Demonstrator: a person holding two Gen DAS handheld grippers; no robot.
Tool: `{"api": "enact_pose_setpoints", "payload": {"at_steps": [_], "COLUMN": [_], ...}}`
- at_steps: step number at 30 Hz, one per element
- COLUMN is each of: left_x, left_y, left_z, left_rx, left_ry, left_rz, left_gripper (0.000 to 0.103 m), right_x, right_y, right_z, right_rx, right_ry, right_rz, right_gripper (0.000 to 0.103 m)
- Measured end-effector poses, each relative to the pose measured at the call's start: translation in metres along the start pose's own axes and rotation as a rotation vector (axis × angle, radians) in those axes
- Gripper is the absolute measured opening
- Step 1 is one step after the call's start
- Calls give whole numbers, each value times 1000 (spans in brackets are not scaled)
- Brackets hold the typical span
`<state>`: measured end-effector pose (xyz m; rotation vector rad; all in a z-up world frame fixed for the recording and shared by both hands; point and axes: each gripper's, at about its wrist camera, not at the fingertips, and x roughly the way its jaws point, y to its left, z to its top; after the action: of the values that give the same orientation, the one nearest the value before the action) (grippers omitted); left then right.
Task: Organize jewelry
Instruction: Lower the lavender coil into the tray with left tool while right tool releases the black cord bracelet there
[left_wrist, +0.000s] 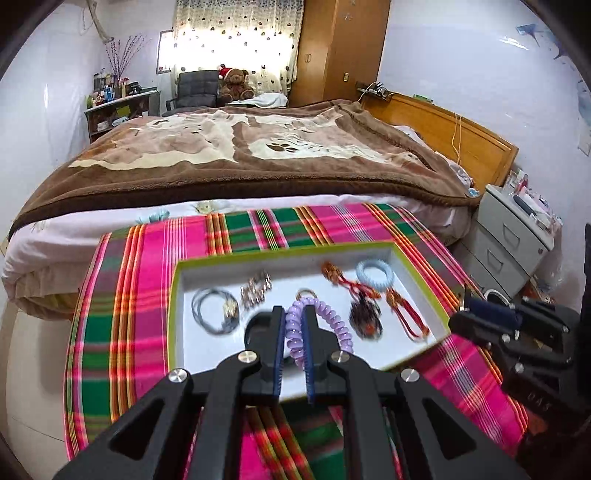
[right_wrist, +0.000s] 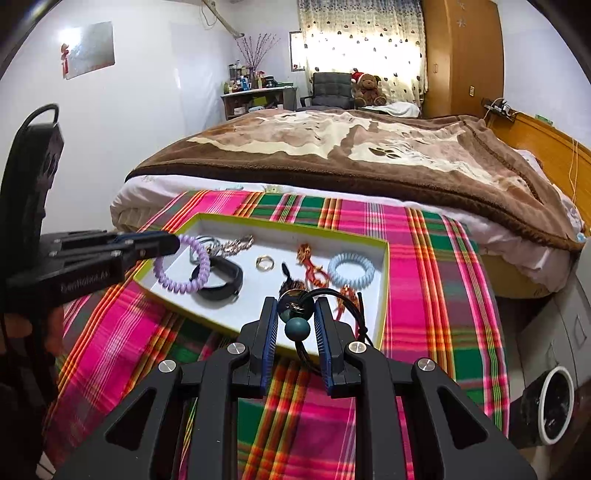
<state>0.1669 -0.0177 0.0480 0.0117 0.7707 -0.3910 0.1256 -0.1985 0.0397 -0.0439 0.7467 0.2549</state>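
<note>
Left gripper (left_wrist: 293, 314): jaws pressed together on the purple coil bracelet (left_wrist: 317, 325); the coil is pinched between the blue pads at one side, and the rest of its loop hangs free over the tray.
Purple coil bracelet, from the right wrist view (right_wrist: 183, 266): dangles from the tip of the left gripper (right_wrist: 173, 243), above the tray's near-left part and partly in front of the black band.
Right gripper (right_wrist: 295, 314): jaws partly closed around a black cord necklace (right_wrist: 332, 295) with a teal bead (right_wrist: 297, 326); the bead and a round dark pendant sit between the pads, but whether the pads press on them I cannot tell.
Tray (right_wrist: 384, 280): shallow white box with a yellow-green rim, lying on the plaid cloth.
In the tray: a black band (right_wrist: 221, 280), a gold ring (right_wrist: 265, 263), a pale blue coil bracelet (right_wrist: 351, 273), an orange-red knotted ornament (right_wrist: 310, 264), a metal link chain (right_wrist: 232, 245) at the far left, grey cord loops (left_wrist: 214, 310) beside it.
Plaid cloth (right_wrist: 424, 266): pink, green and orange, spread over the near edge of the bed.
Bed (right_wrist: 332, 155): covered with a brown blanket, just beyond the cloth.
Right gripper seen from the left wrist (left_wrist: 491, 314): at the tray's right edge, well apart from the left one.
</note>
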Motion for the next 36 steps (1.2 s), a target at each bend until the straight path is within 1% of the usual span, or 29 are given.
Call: {"api": "enact_pose_setpoints", "payload": {"at_steps": [3, 5, 9, 12, 17, 20, 23, 26, 36], "left_x": [7, 11, 22, 32, 52, 67, 79, 87, 98], "left_y": [3, 5, 5, 5, -4, -9, -9, -9, -8], "left_z": [8, 12, 17, 22, 25, 24, 21, 17, 10], "left_rx": [-12, -18, -17, -30, -19, 11, -8, -7, -16], "left_ry": [0, 1, 21, 34, 61, 76, 107, 122, 153], "left_rz": [-9, -12, -18, -36, -69, -16, -43, -27, -26], "left_gripper": [10, 10, 10, 10, 10, 10, 10, 10, 10], "right_x": [12, 20, 34, 43, 56, 64, 71, 76, 85], "right_y": [-4, -8, -11, -11, -14, -16, -18, -20, -20], "right_z": [5, 6, 6, 6, 3, -2, -6, -8, -12], "right_rx": [8, 25, 31, 27, 39, 29, 32, 32, 29], "right_ry": [19, 35, 58, 74, 100, 126, 151, 164, 197], "right_rz": [-10, 5, 1, 1, -10, -7, -8, -1, 4], "right_gripper": [21, 21, 21, 21, 21, 21, 21, 21, 21]}}
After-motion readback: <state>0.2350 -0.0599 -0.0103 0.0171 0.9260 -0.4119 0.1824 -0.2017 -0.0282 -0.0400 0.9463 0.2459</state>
